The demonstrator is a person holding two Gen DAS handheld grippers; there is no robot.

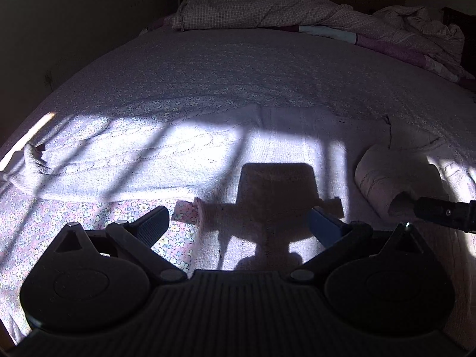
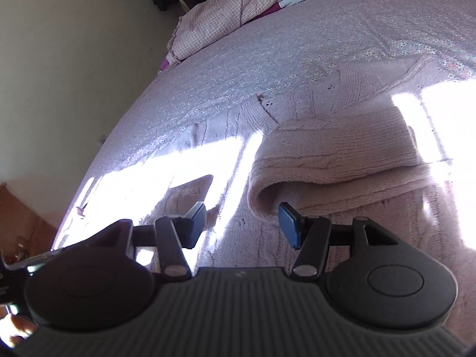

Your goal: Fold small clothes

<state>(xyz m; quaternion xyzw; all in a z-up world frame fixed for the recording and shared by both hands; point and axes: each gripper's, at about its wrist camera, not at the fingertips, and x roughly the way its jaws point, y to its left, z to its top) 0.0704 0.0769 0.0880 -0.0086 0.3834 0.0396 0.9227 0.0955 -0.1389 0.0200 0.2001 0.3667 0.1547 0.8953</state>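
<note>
The pale knit sweater lay spread on the bed, directly ahead of and beneath both grippers; its right sleeve had been folded inward across the body, the rolled fold edge sitting just beyond the right gripper; that gripper stood with its jaws parted and nothing between them, its right finger close beside the fold but seemingly not pressing it. The left gripper hung over the lower hem of the sweater, jaws spread wide and empty; the left sleeve stretched away to its left, flat and unfolded. The step in hand looked like the release after the first sleeve fold; the next move would probably call for the left gripper to reach leftward, pinch that sleeve near its cuff and carry it across the body. A rumpled quilt lay far ahead, at the head of the bed.
</note>
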